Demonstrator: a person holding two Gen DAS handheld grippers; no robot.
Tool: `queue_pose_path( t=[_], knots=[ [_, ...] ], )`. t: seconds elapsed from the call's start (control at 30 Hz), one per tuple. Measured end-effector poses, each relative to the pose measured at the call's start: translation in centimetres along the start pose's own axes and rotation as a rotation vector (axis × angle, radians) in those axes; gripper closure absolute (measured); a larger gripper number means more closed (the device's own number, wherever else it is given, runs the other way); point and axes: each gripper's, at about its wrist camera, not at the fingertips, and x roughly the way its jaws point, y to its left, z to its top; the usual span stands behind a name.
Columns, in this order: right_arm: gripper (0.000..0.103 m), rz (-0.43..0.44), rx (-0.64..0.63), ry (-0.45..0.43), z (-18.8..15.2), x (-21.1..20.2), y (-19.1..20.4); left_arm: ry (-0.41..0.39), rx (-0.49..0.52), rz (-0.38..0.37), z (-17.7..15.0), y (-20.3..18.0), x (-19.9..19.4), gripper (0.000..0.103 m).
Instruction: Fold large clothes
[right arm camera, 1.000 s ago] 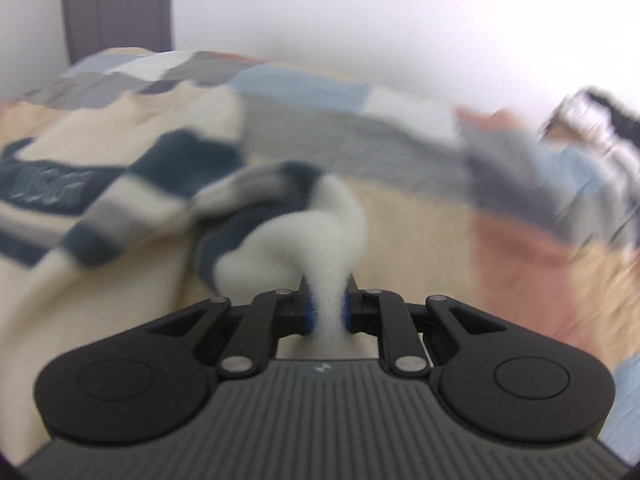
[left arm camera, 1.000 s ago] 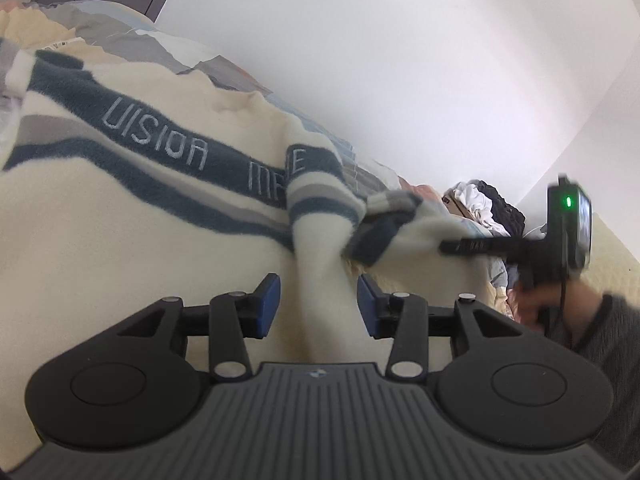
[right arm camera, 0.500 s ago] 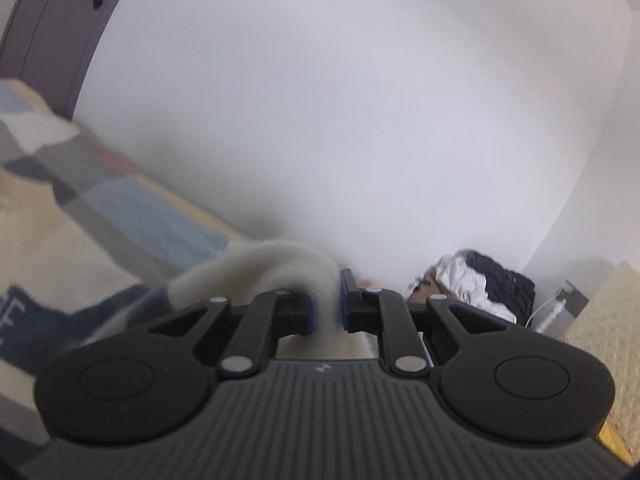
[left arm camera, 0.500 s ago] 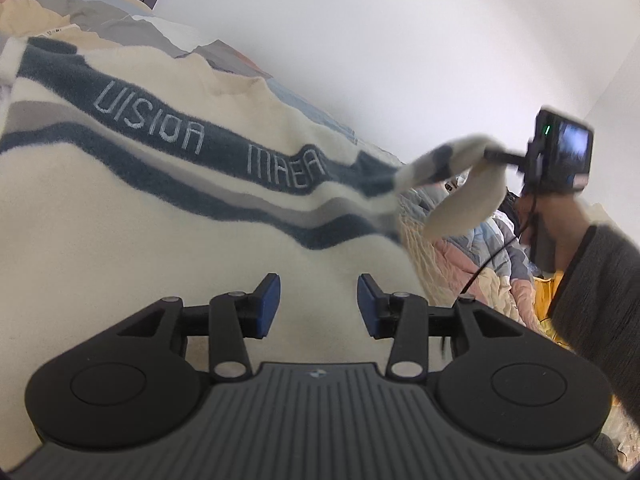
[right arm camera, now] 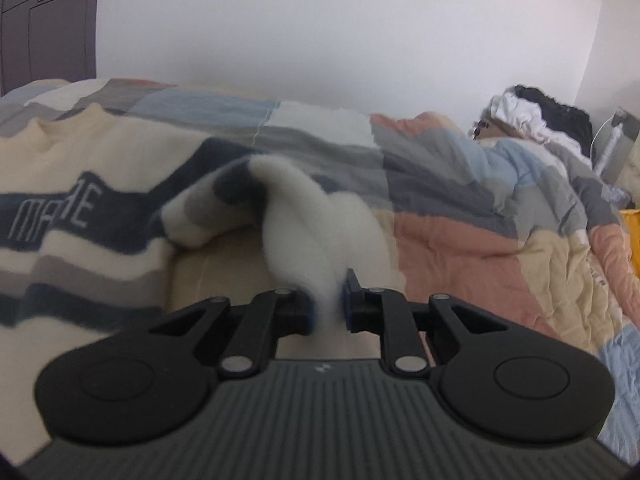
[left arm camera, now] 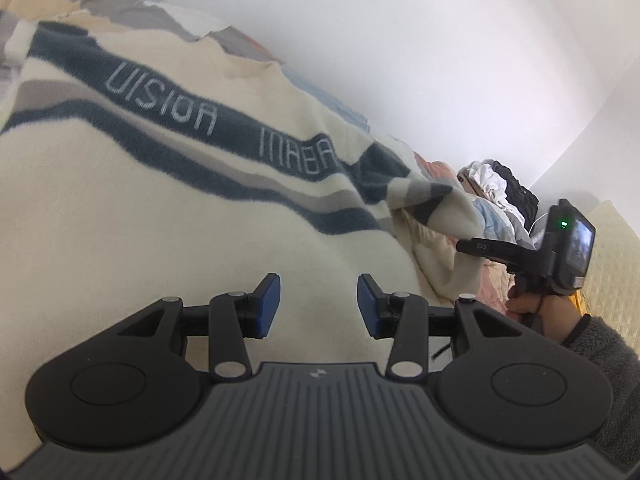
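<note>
Right tongs (right arm camera: pixel 327 312): jaws opening, still narrow, with a fold of the cream sleeve (right arm camera: pixel 308 236) between the blue pads; the fabric fills the gap and the pads touch it on both sides
Left tongs (left arm camera: pixel 319 306): jaws apart at about middle width, nothing between them; they hang just over the body of the sweater (left arm camera: pixel 168 216), and contact cannot be told
Sleeve: it rises from the right tongs, bends over and runs back to the shoulder; cream at the held end, with dark blue and grey bands further up
Sweater, look: fuzzy cream knit with a wide dark blue band across the chest, a grey stripe and a thinner blue stripe under it; pale letters in the band read "VISION" and a second word partly creased
Sweater, place: spread front up on the bed (right arm camera: pixel 472 248), over a patchwork quilt of grey, blue, salmon and beige blocks
Only in the left wrist view: the right tongs from the side (left arm camera: pixel 466 247), its camera unit with a green light, the person's hand (left arm camera: pixel 536 308) on the handle and a grey fleecy sleeve cuff
Only in the right wrist view: a dark door (right arm camera: pixel 44 20) at far left, and the pads on the sleeve
Both views: a pile of white and black clothes (right arm camera: pixel 536 116) at the far end of the bed by the wall
</note>
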Motion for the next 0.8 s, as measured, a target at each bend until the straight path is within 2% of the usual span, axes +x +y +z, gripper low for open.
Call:
queue_pose_path(
  t=[0.17, 0.23, 0.3, 0.33, 0.37, 0.43, 0.5, 0.67, 0.73, 0.8],
  knots=[
    [0.078, 0.172, 0.015, 0.134, -1.3, 0.5, 0.3, 0.027, -0.004, 0.038, -0.6, 0.6, 0.2, 0.055],
    [0.077, 0.193, 0.059, 0.141, -1.4, 0.5, -0.3, 0.032, -0.007, 0.040, -0.6, 0.8, 0.2, 0.055],
    [0.069, 0.219, 0.132, 0.141, -0.9, 0.3, -1.4, 0.032, -0.019, 0.036, -0.6, 0.9, 0.1, 0.055],
    [0.054, 0.245, 0.176, 0.142, -0.7, 0.2, -2.0, 0.029, -0.026, 0.037, -0.5, 1.0, 0.0, 0.055],
    [0.035, 0.276, 0.218, 0.147, -0.7, 0.0, -2.6, 0.027, -0.031, 0.037, -0.5, 1.2, -0.1, 0.055],
    [0.021, 0.327, 0.297, 0.151, -1.0, -0.7, -3.8, 0.024, -0.046, 0.036, -0.4, 1.3, -0.2, 0.055],
    [0.021, 0.355, 0.374, 0.143, -1.0, -1.4, -5.0, 0.026, -0.062, 0.035, -0.3, 1.5, -0.1, 0.054],
    [0.021, 0.375, 0.597, 0.043, -1.0, -3.3, -8.6, 0.032, -0.076, 0.034, -0.4, 1.6, -0.1, 0.050],
    [0.021, 0.348, 0.666, 0.016, -1.3, -3.3, -9.8, 0.033, -0.079, 0.033, -0.5, 1.5, -0.1, 0.050],
    [0.021, 0.302, 0.720, 0.032, -1.8, -2.4, -10.8, 0.030, -0.079, 0.033, -0.4, 1.4, -0.1, 0.049]
  ],
)
